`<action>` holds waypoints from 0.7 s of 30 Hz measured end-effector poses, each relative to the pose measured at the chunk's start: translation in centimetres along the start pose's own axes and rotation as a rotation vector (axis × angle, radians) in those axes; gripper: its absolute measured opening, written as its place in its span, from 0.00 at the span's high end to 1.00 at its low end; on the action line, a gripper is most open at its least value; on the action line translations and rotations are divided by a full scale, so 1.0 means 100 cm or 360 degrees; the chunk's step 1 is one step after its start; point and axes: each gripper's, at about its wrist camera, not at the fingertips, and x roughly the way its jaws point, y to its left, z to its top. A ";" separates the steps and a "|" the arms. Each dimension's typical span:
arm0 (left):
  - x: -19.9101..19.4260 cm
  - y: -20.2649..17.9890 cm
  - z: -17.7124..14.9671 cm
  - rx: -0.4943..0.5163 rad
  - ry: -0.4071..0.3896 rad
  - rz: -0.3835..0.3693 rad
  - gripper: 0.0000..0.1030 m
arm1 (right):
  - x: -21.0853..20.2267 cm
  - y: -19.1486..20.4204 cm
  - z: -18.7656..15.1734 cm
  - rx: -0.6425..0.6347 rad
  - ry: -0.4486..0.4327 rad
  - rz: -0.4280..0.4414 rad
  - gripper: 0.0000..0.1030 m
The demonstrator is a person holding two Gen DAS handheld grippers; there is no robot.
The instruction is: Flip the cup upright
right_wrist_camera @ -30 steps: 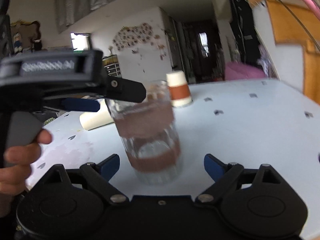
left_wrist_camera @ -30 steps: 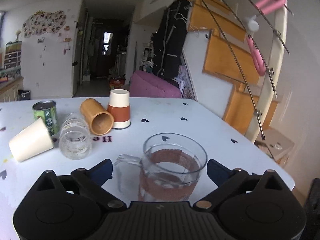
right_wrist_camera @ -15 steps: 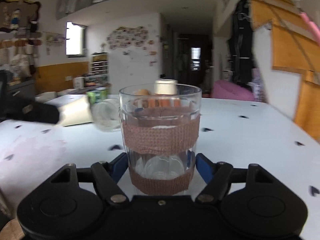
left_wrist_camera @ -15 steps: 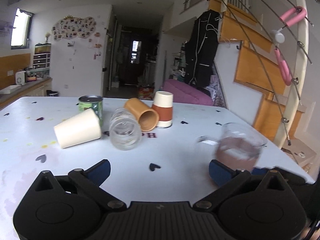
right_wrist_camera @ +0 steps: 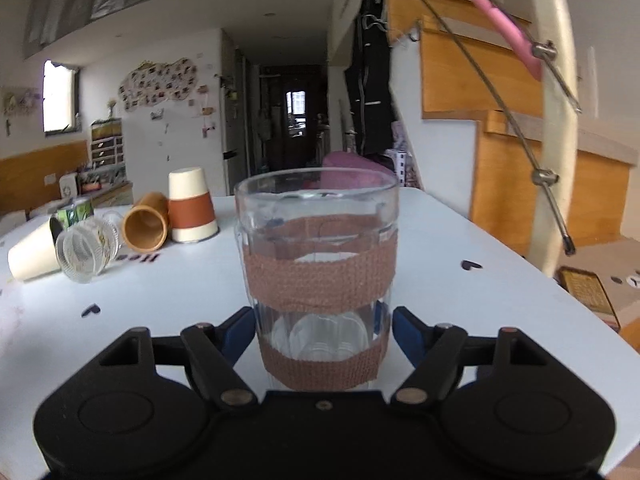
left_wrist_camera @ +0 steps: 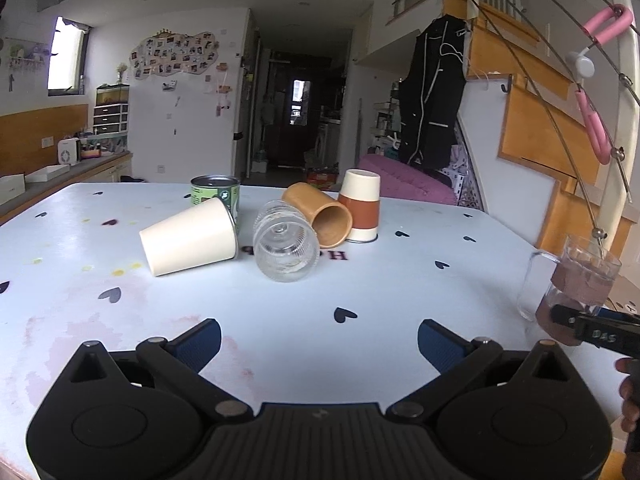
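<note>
In the right wrist view the right gripper [right_wrist_camera: 323, 332] fills the bottom of the frame, and its blue fingers [right_wrist_camera: 406, 330] are seen pressed to either side of the glass mug [right_wrist_camera: 318, 280] – a clear mug wrapped in two brown fabric bands, held mouth-up at the centre of the frame. Whether its base is resting on the tabletop [right_wrist_camera: 460, 300] or is lifted just above it cannot be told, since the gripper body hides the bottom. In the left wrist view the same mug [left_wrist_camera: 576, 292] is seen at the right edge, upright near the corner of the tabletop, with a person's fingertips at the edge of the frame below it. The left gripper [left_wrist_camera: 319, 342] is held low in the frame with its fingers wide apart and nothing between them. The step in hand is judged to be the end of one flip: the mug is already upright, and only its release is left. For that, the fingers would be parted and drawn straight back so that the mug is not nudged. Farther back, in the middle of the frame, a cream paper cup [left_wrist_camera: 190, 236], a ribbed glass [left_wrist_camera: 286, 248] and a tan cup [left_wrist_camera: 320, 216] are lying on their sides – they are judged the likely next candidates – and a cream-and-brown cup [left_wrist_camera: 360, 204] is standing mouth-down beside a green can [left_wrist_camera: 216, 194].
</note>
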 end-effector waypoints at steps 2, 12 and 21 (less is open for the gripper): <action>-0.002 -0.001 0.001 0.0004 0.0002 0.0017 0.00 | -0.016 -0.001 0.000 0.0030 -0.0017 -0.0029 0.11; -0.030 -0.012 -0.002 0.0037 -0.0062 0.0050 0.00 | -0.085 0.025 -0.006 -0.0008 -0.0059 -0.0143 0.02; -0.044 -0.028 -0.014 0.0128 -0.0039 0.0037 0.00 | -0.113 0.036 -0.013 -0.0027 -0.0051 -0.0119 0.02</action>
